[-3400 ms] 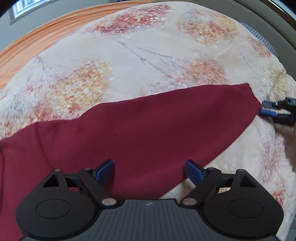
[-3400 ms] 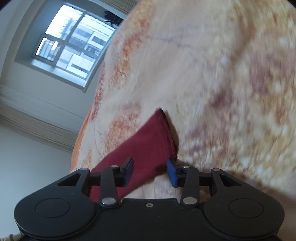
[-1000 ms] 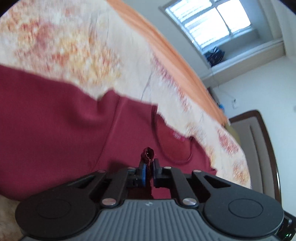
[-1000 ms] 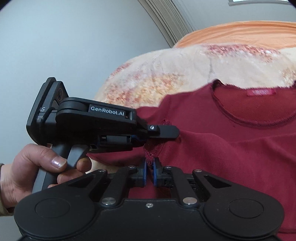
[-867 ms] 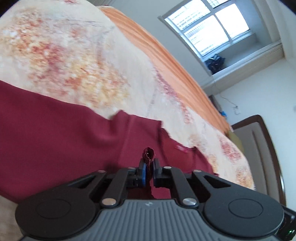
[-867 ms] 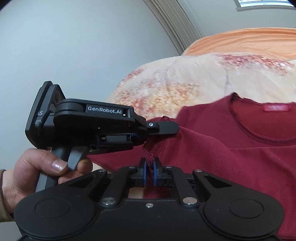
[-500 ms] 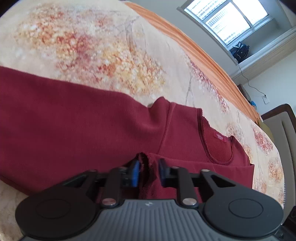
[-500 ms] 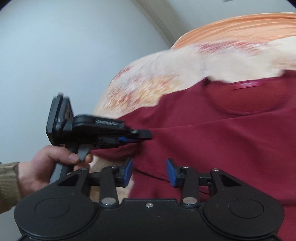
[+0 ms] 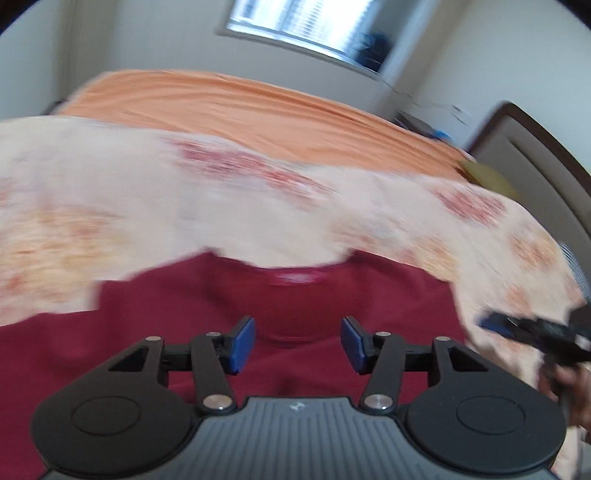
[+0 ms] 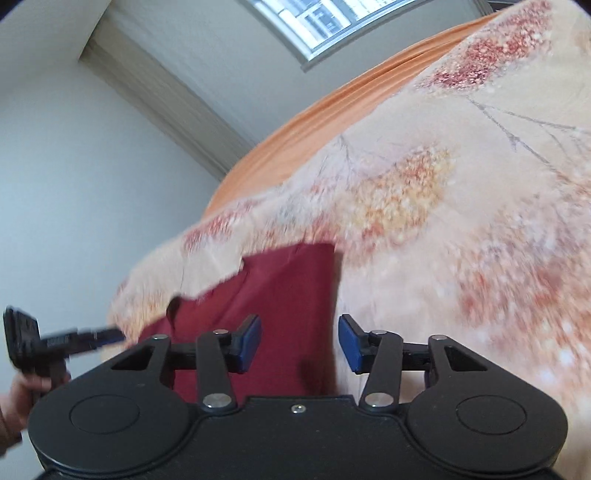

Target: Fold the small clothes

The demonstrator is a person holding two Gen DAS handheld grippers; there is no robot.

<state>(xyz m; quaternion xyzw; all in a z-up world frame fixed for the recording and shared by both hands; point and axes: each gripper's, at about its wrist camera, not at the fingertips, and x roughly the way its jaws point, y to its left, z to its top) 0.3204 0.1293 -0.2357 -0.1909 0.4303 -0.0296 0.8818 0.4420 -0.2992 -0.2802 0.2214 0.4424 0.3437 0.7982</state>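
A dark red long-sleeved top [image 9: 155, 325] lies flat on the floral bedspread [image 9: 184, 206], its neckline and label [image 9: 295, 277] facing the far side. My left gripper [image 9: 297, 345] is open and empty just above the top's chest, below the neckline. My right gripper [image 10: 299, 343] is open and empty over the top's right edge [image 10: 288, 295]. Each gripper shows at the edge of the other's view: the right one [image 9: 532, 332] at the right, the left one [image 10: 74, 341] at the left. Both views are blurred.
An orange sheet [image 9: 258, 107] covers the far part of the bed. A window [image 9: 295, 22] is in the far wall and a dark headboard [image 9: 546, 155] stands at the right. A curtain [image 10: 177, 103] hangs beside the window.
Both grippers let go of the sleeve cuff they held together over the chest, opened wide and drew apart. The sleeve now lies folded across the top.
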